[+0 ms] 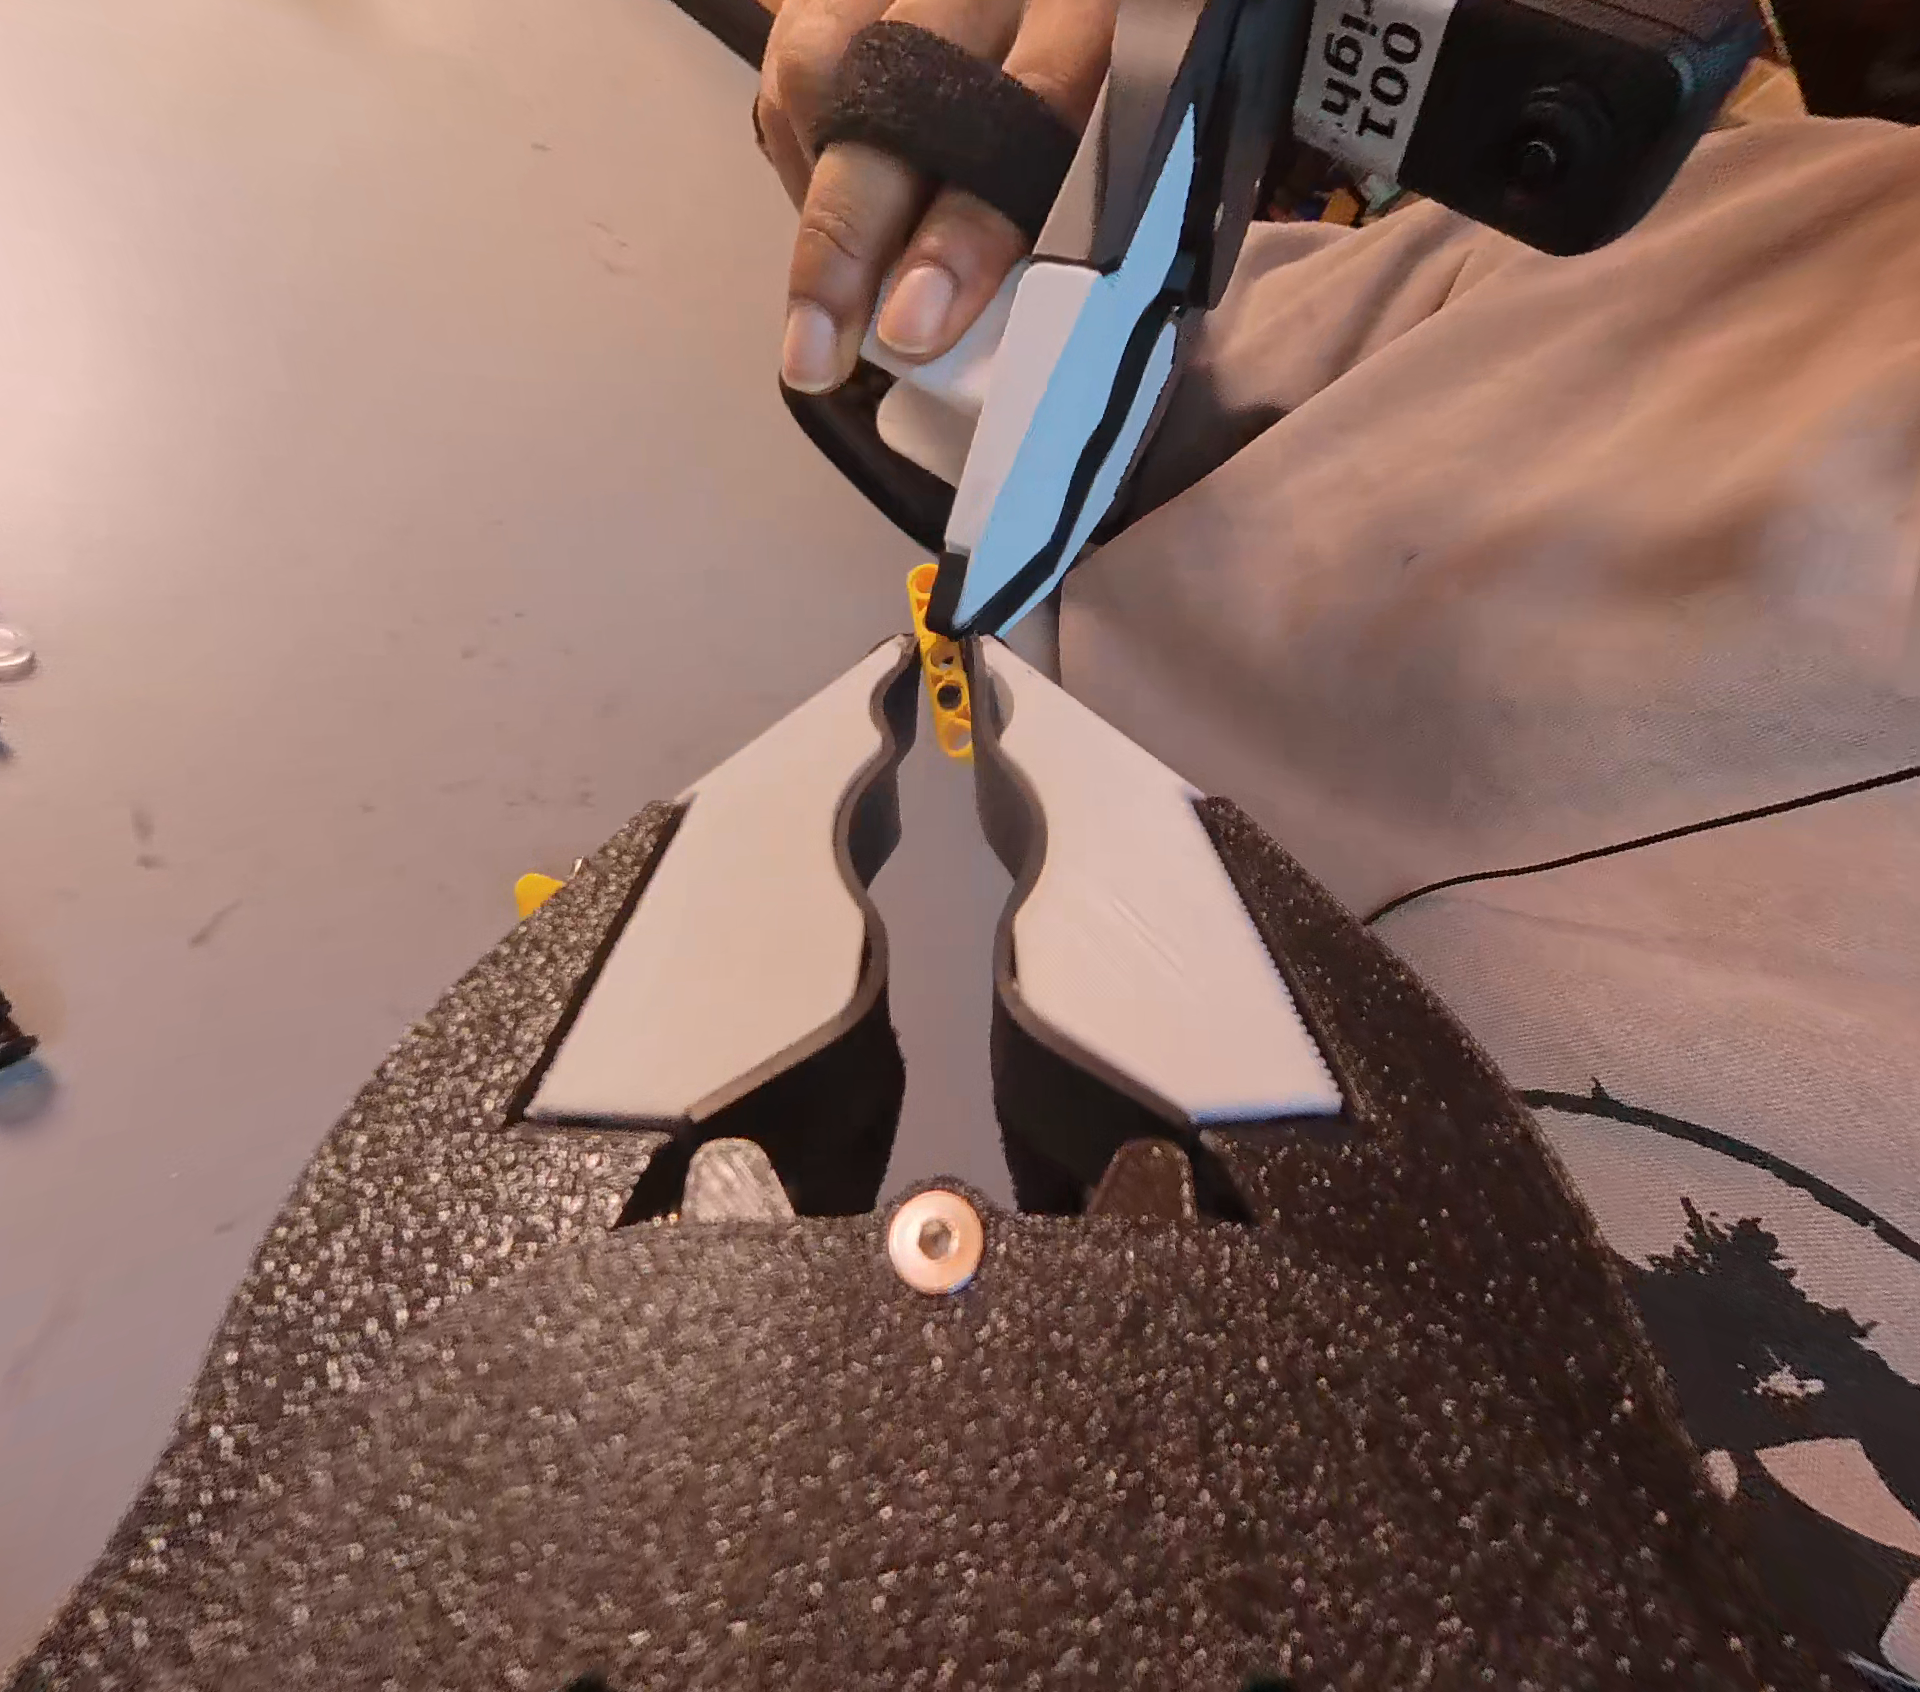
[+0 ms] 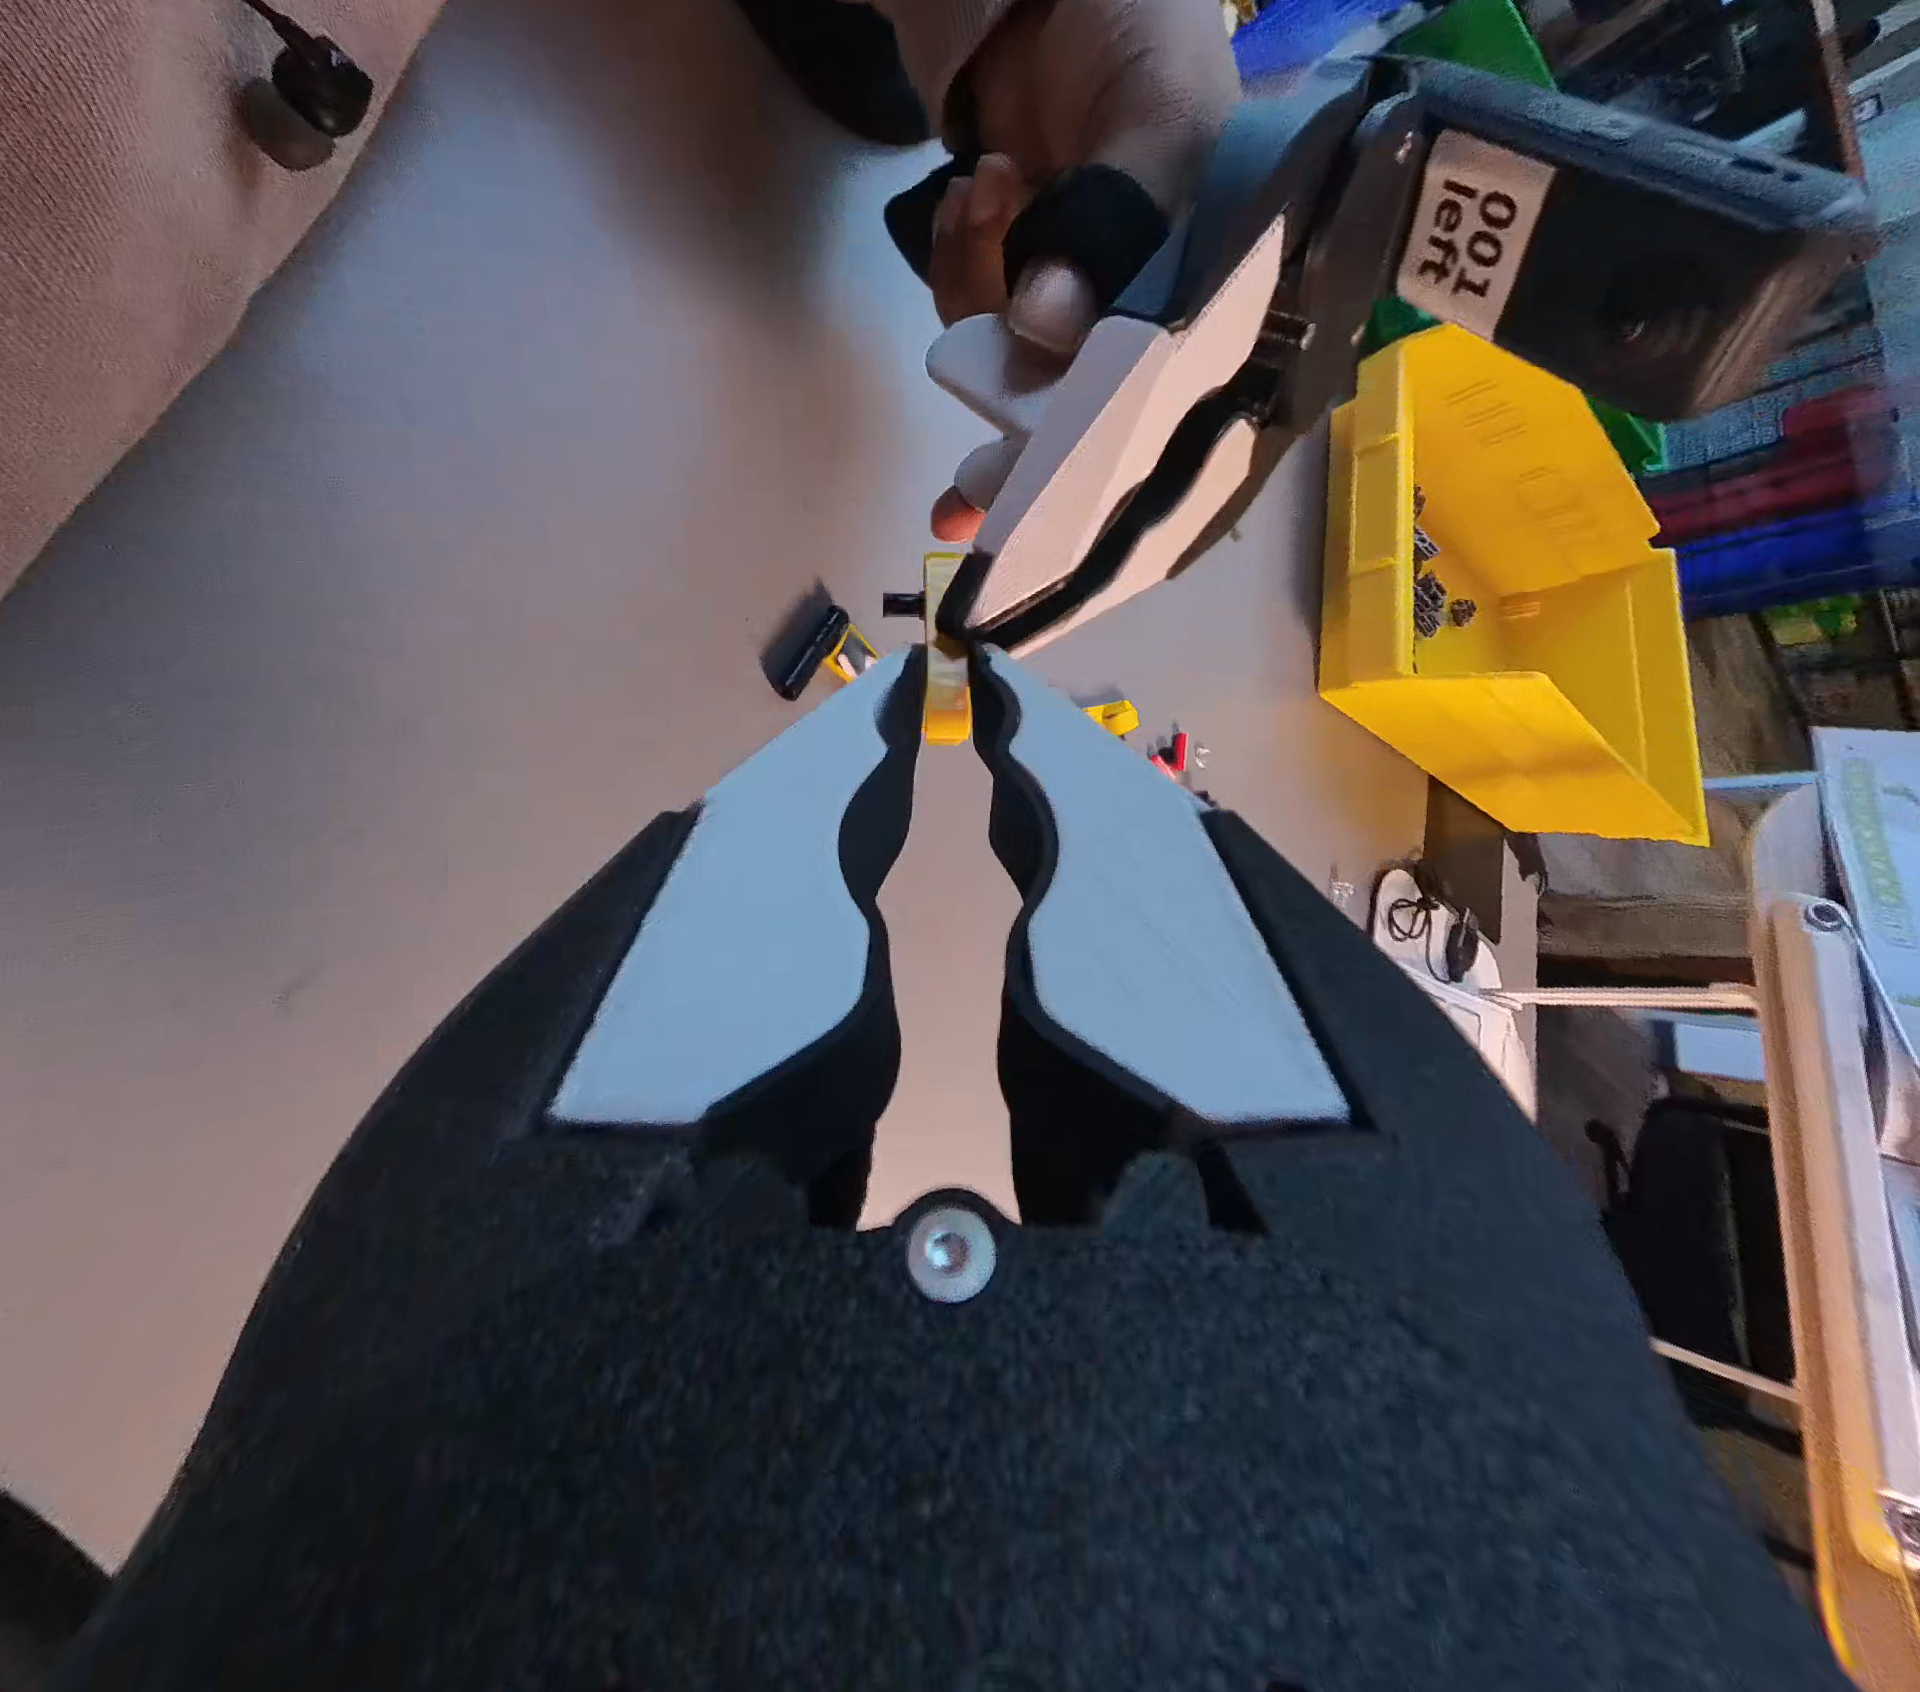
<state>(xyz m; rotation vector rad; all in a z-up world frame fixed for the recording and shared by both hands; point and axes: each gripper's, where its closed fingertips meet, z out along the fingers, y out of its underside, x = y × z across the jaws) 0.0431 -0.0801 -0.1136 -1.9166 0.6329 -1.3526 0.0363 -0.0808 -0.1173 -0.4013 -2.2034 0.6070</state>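
Between the tips of both tools, a small yellow perforated beam (image 1: 948, 692) is being held above the grey tabletop (image 1: 364, 395). Its long axis is running along the left tool's fingers, pointing away from that camera, and a row of round holes is showing along its face. The left tool (image 1: 945, 668) is clenching the near part of the beam, its light grey fingers (image 1: 769, 894) nearly closed. The right tool (image 1: 951, 619) is coming down from above at a slant, with its black-edged tips pinching the far end of the same beam. From the right wrist view the beam (image 2: 945, 707) is appearing as a smooth yellow plastic strip, gripped by the right tool (image 2: 945, 655) and met by the left tool (image 2: 961, 619). A hand (image 1: 935, 115) with a black fuzzy strap is squeezing the white trigger. A yellow plastic bin (image 2: 1507, 603) holding small dark parts is sitting on the tabletop, near scattered small pieces (image 2: 821, 650).
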